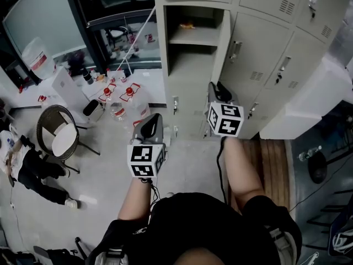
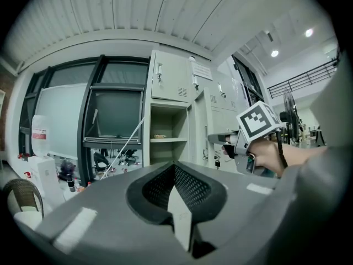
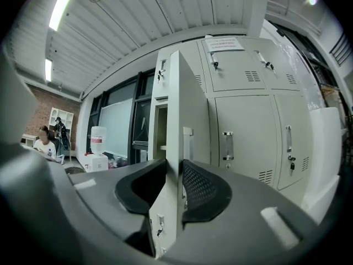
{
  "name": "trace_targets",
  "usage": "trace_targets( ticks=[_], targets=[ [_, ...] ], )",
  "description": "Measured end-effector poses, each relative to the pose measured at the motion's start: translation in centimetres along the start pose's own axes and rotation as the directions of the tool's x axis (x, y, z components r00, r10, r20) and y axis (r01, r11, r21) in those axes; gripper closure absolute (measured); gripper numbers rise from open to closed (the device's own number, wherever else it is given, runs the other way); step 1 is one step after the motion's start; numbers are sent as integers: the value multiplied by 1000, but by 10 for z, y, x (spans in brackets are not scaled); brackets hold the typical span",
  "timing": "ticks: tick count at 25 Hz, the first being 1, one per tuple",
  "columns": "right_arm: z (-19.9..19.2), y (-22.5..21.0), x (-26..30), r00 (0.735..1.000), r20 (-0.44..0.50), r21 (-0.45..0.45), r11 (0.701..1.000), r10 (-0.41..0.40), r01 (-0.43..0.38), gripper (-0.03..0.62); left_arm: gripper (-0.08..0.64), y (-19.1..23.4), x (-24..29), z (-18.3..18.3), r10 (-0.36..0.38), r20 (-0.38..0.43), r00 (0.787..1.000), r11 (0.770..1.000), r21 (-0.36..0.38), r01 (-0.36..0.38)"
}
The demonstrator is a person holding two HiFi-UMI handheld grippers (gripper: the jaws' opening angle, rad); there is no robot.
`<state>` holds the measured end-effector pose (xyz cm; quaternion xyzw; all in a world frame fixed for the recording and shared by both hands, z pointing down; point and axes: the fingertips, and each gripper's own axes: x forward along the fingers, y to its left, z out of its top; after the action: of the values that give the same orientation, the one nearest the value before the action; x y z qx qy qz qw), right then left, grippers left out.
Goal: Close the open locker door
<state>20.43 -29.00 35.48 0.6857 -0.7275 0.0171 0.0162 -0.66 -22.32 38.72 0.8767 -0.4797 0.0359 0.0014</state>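
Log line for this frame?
right gripper: shut on locker door edge | left gripper: shut, empty | locker door: open

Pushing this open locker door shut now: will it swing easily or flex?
The open locker door looks like thin sheet metal, so it probably swings lightly and may flex a little. The right hand-held gripper clamps its free edge, where leverage is greatest, so a hard push could slam it.

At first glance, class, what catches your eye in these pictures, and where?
The open locker door stands out, swung from the beige lockers at centre, with the right gripper clamped on its edge. Next come the red-capped water jugs clustered on the floor left of the lockers.
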Motion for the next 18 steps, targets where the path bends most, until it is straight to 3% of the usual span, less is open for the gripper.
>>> trace_targets(
  ticks=[6,18],
  targets=[
    [1,22,14,1000,-3,-2,1000,12,-12,491,559,19,-6,-3,11,-4,1000,1000,-11,-11],
    [2,62,53,997,-28,-2,998,-67,67,505,558,70,-15,-8,42,5,999,999,-23,-42]
  ],
)
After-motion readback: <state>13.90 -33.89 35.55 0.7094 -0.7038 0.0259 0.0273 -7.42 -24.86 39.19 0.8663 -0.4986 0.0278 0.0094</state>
